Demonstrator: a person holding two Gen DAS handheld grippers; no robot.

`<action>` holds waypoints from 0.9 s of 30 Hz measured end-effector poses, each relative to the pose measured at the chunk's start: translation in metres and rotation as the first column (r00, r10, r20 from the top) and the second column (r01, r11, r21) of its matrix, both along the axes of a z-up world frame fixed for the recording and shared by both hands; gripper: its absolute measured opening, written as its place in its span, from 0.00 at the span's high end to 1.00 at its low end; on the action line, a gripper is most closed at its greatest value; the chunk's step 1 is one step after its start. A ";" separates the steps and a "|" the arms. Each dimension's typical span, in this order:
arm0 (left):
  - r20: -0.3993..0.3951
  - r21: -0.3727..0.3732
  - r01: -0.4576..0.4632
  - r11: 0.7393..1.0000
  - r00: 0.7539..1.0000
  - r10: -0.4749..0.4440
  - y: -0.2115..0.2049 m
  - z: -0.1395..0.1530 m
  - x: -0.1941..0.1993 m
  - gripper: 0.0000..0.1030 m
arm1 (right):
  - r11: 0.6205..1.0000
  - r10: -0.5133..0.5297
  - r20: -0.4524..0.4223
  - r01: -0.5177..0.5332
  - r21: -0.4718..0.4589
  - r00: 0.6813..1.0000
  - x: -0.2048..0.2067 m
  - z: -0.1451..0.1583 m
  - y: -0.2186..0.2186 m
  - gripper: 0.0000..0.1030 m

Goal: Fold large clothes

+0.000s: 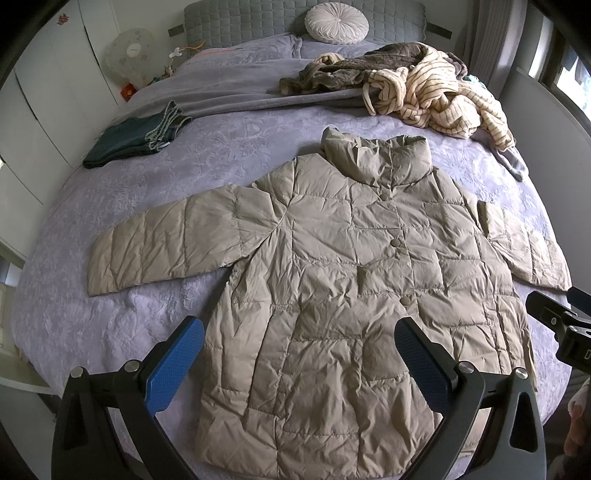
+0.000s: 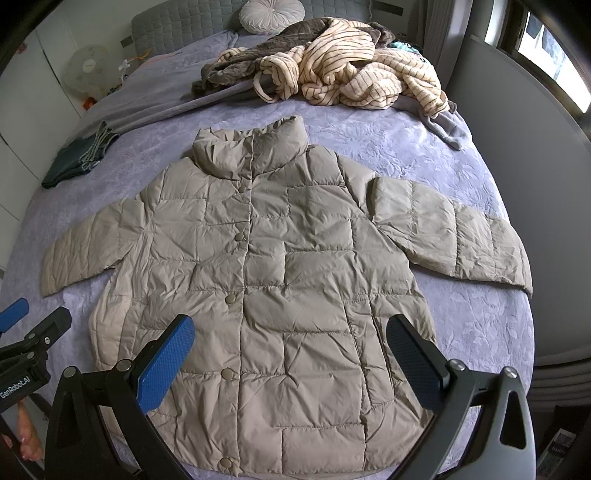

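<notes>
A beige quilted puffer jacket [image 1: 332,277] lies flat, front up and buttoned, on the lavender bedspread [image 1: 92,314], collar away from me and both sleeves spread out. It also shows in the right wrist view [image 2: 288,266]. My left gripper [image 1: 299,354] is open and empty, hovering above the jacket's lower hem on its left half. My right gripper [image 2: 290,354] is open and empty above the hem's right half. The right gripper's body shows at the left wrist view's right edge [image 1: 561,325].
A pile of striped cream and brown clothes [image 1: 417,85] lies at the bed's far right. Folded dark jeans [image 1: 133,140] sit at the far left. A round cushion [image 1: 336,24] rests against the headboard. A fan [image 1: 129,55] stands beside the bed.
</notes>
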State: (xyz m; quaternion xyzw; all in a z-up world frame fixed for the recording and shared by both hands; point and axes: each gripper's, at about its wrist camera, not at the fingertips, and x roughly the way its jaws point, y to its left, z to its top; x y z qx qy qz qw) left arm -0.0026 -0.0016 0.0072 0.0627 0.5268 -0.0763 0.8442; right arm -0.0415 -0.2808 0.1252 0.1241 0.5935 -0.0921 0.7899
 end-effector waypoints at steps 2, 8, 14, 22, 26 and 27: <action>0.001 0.000 -0.001 1.000 1.000 0.001 0.000 0.000 0.000 0.00 | 1.000 -0.001 -0.001 0.001 0.000 1.000 0.001 0.001 0.000 0.00; -0.001 0.000 -0.001 1.000 1.000 0.001 0.000 0.000 0.000 0.00 | 1.000 0.000 0.000 0.000 -0.002 1.000 0.000 0.000 0.000 0.00; -0.001 0.001 -0.002 1.000 1.000 0.002 0.000 0.000 0.001 0.00 | 1.000 0.000 0.001 0.000 -0.001 1.000 0.000 0.000 0.000 0.00; -0.002 0.000 -0.001 1.000 1.000 0.001 0.000 0.000 0.001 0.00 | 1.000 0.000 0.001 0.000 -0.003 1.000 0.000 -0.001 0.000 0.00; -0.003 0.001 -0.002 1.000 1.000 0.002 0.000 0.000 0.001 0.00 | 1.000 0.000 0.001 0.000 -0.002 1.000 0.000 -0.001 0.000 0.00; -0.002 0.001 -0.002 1.000 1.000 0.002 0.000 0.000 0.001 0.00 | 1.000 0.001 0.001 -0.001 -0.002 1.000 0.000 -0.001 0.000 0.00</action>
